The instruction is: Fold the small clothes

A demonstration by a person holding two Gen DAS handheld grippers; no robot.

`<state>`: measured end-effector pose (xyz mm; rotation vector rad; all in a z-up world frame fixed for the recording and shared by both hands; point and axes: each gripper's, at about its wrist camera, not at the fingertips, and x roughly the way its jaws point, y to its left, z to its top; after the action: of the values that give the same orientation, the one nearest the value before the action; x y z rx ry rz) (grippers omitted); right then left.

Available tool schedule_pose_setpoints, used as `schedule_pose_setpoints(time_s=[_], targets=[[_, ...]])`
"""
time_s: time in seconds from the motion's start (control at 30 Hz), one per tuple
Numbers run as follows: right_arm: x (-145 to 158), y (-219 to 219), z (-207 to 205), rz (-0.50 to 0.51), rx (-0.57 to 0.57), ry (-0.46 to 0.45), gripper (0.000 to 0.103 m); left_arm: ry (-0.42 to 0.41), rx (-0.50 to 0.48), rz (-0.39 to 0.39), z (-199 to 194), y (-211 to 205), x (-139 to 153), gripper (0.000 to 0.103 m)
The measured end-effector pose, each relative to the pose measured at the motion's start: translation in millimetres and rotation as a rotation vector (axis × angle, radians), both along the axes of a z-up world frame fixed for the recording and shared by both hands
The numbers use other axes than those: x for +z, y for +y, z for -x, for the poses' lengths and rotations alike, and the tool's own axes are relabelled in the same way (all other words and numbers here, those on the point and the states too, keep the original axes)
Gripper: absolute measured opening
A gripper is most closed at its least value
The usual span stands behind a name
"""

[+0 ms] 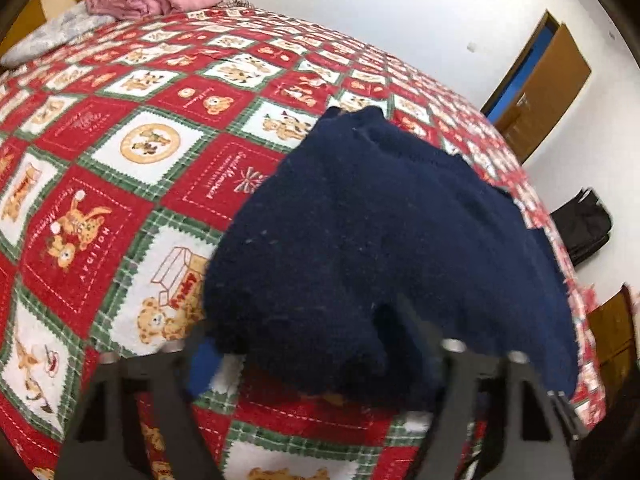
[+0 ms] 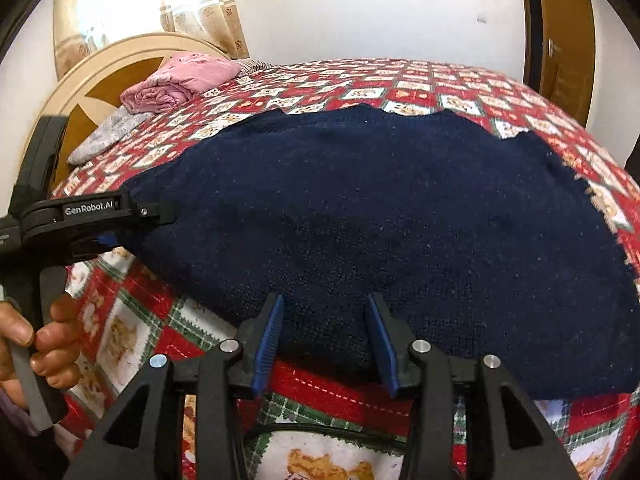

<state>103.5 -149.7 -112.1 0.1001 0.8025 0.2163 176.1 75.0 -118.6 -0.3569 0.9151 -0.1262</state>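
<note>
Blue-padded fingers (image 2: 269,340) of the right gripper (image 2: 324,344) stand spread at six o'clock, straddling the near edge of the navy knit garment (image 2: 380,216) spread on the teddy-bear quilt (image 2: 460,92). At nine o'clock the left gripper (image 2: 160,213) pinches the garment's side edge. Pink folded bedding (image 2: 180,80) lies toward eleven o'clock.

**Bed with a patchwork cover and the clothes lying on it**

A bed (image 2: 460,80) is spread with a red, green and white cover printed with teddy bears. A dark navy knitted garment (image 2: 380,220) lies across the near part of it (edges rumpled). At the far end, by the rounded headboard (image 2: 100,68), a folded pink cloth (image 2: 180,80) sits beside a grey cloth (image 2: 108,136).
</note>
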Motion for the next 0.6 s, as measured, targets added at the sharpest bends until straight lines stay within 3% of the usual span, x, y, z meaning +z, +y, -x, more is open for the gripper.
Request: schedule_pose_setpoints(time_s=[0.1, 0.2, 0.33, 0.37, 0.43, 0.53, 0.6], targets=[[4.2, -13.1, 1.4, -0.1, -0.017, 0.018, 0.045, 0.011, -0.027, 0.089, -1.8, 3.4, -1.1, 0.033], [12.9, -19.4, 5.9, -0.175, -0.021, 0.021, 0.045, -0.012, -0.029, 0.061, 2.4, -2.6, 2.4, 0.029], [38.8, -31.7, -6.7, -0.242, -0.008, 0.007, 0.046, -0.116, -0.042, 0.069, 15.6, -8.3, 19.3, 0.027], [47.5, -34.3, -14.6, -0.277, 0.005, 0.02, 0.049, -0.146, -0.051, 0.062, 19.5, -10.9, 24.7, 0.027], [61.4, -35.7, -30.1, -0.342, 0.038, 0.047, 0.067, -0.214, -0.075, 0.024, 28.4, -21.6, 35.9, 0.027], [80.9, -27.1, -66.0, -0.453, 0.101, 0.109, 0.072, -0.251, -0.082, -0.02, 31.5, -32.0, 40.3, 0.027], [92.9, -5.5, -93.4, -0.432, 0.152, 0.134, 0.072, -0.253, -0.063, -0.011, 30.2, -30.7, 39.2, 0.027]])
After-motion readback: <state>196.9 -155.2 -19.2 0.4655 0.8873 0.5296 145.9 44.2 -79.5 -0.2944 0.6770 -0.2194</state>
